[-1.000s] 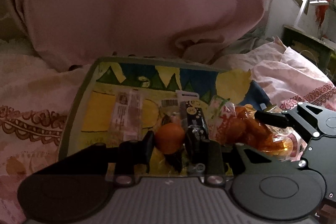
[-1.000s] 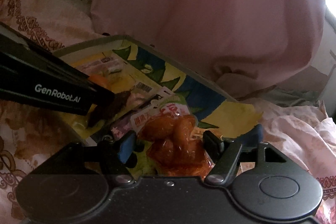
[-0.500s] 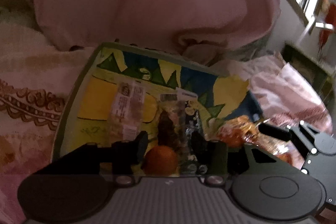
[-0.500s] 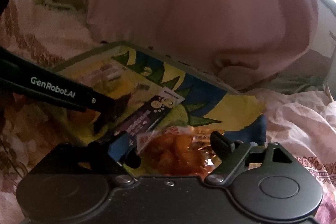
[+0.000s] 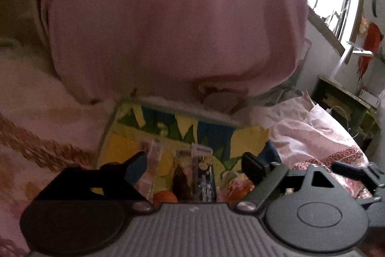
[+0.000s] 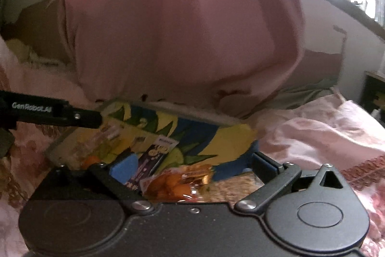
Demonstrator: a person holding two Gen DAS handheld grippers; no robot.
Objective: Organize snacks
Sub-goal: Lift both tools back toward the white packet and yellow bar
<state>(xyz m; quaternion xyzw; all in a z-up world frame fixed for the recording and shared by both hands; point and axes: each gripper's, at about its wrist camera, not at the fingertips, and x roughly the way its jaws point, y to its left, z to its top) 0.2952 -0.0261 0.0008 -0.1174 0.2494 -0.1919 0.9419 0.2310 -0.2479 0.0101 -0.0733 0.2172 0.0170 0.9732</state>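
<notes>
Bed w/ 1 tray (image 5: 168, 107) by 1 pink pillow (image 5: 168, 16). On tray: 1 orange (image 5: 166, 196), 1 dark bar (image 6: 149, 160), 1 clear packet (image 5: 151, 160), 1 orange-snack bag (image 6: 178, 182). Both grippers, left (image 5: 195, 160) & right (image 6: 190, 165): fingers opening, gripping nothing.

The pillow (image 5: 168, 23) is soft pink cloth, matt and lightly creased. The bedsheet (image 5: 320, 134) is thin printed cotton, rumpled. The tray (image 6: 223, 122) looks like smooth printed plastic with a dull grey rim. The bag of orange snacks (image 6: 182, 182) is glossy clear film that catches the light, as is the dark snack packet (image 6: 154, 155). The right gripper (image 6: 187, 168) is matt black plastic with blue rubbery pads and shiny metal screws.
</notes>
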